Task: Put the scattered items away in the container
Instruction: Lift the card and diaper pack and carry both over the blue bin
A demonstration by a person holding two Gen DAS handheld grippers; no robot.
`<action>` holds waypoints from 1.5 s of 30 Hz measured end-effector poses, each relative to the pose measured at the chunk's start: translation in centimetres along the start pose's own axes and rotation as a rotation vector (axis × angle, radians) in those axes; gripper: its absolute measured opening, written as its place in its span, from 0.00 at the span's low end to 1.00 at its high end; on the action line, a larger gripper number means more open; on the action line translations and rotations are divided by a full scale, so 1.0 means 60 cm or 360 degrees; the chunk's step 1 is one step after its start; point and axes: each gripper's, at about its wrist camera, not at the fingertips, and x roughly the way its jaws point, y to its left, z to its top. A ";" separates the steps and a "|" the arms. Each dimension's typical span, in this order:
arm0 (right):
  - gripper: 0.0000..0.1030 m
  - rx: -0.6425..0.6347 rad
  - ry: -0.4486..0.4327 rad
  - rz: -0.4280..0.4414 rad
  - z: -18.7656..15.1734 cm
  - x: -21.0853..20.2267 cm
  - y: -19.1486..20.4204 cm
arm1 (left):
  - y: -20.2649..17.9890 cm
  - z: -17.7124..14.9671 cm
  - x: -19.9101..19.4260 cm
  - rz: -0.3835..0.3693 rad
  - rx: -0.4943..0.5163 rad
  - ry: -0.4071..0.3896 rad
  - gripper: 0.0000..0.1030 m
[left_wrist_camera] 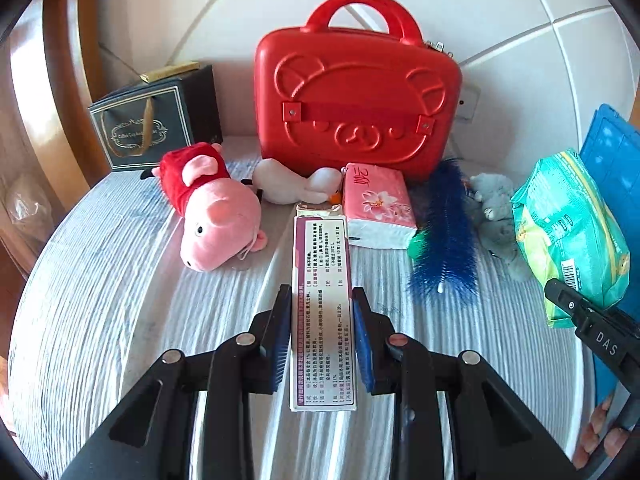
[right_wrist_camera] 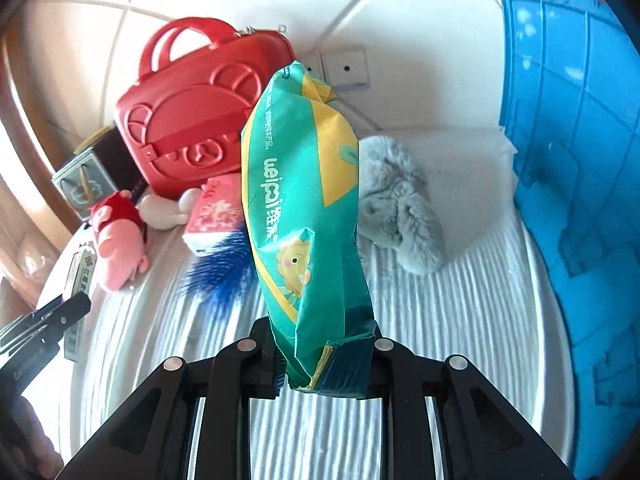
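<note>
A glossy, moulded red plastic case (left_wrist_camera: pixel 358 92) stands on a ribbed white cloth cover (left_wrist_camera: pixel 120 280). The green wipes pack (right_wrist_camera: pixel 304 216) is shiny crinkled film; the long white printed box (left_wrist_camera: pixel 322 304) is smooth card; the pink pig toy (left_wrist_camera: pixel 218 216) is soft plush.

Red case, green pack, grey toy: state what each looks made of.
Red case: hard moulded plastic, satin sheen, embossed bear face.
Green pack, held in the right gripper: thin printed plastic film, glossy and creased.
Grey toy: soft fluffy plush, likely synthetic fur.
</note>
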 end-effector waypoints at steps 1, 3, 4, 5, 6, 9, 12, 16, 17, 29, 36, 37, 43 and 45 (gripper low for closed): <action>0.22 -0.0021 -0.0025 0.0005 0.001 -0.024 0.011 | -0.002 -0.002 -0.023 0.0002 -0.0005 -0.0018 0.27; 0.22 -0.0058 -0.0082 0.0026 -0.005 -0.071 0.028 | -0.004 -0.015 -0.069 0.0016 -0.0014 -0.0056 0.27; 0.22 -0.0074 -0.0110 0.0039 -0.006 -0.092 0.034 | -0.002 -0.021 -0.090 0.0020 -0.0021 -0.0075 0.27; 0.22 -0.0091 -0.0139 0.0050 -0.006 -0.113 0.042 | -0.003 -0.027 -0.113 0.0024 -0.0028 -0.0099 0.27; 0.22 -0.0106 -0.0167 0.0063 -0.008 -0.135 0.049 | -0.005 -0.032 -0.136 0.0037 -0.0033 -0.0124 0.27; 0.22 -0.0144 -0.0240 0.0117 -0.018 -0.193 0.055 | -0.011 -0.052 -0.201 0.0086 -0.0045 -0.0199 0.27; 0.22 -0.0186 -0.0314 0.0171 -0.031 -0.248 0.055 | -0.020 -0.073 -0.253 0.0147 -0.0058 -0.0268 0.27; 0.22 -0.0216 -0.0386 0.0218 -0.051 -0.308 0.049 | -0.038 -0.100 -0.310 0.0169 -0.0046 -0.0327 0.27; 0.22 -0.0208 -0.0402 0.0220 -0.057 -0.322 0.046 | -0.044 -0.106 -0.323 0.0164 -0.0032 -0.0342 0.27; 0.22 -0.0102 -0.0563 -0.0004 -0.117 -0.493 -0.017 | -0.127 -0.144 -0.417 -0.0134 0.0159 -0.0467 0.27; 0.22 0.0023 -0.0717 -0.0123 -0.116 -0.605 -0.127 | -0.231 -0.144 -0.456 -0.0250 0.0276 -0.0511 0.27; 0.22 0.0047 -0.0735 -0.0148 -0.115 -0.617 -0.149 | -0.253 -0.143 -0.461 -0.0273 0.0290 -0.0520 0.27; 0.22 0.0102 -0.0769 -0.0275 -0.112 -0.660 -0.300 | -0.434 -0.148 -0.478 -0.0412 0.0368 -0.0563 0.27; 0.22 0.0095 -0.0775 -0.0322 -0.107 -0.670 -0.357 | -0.501 -0.146 -0.482 -0.0450 0.0382 -0.0561 0.27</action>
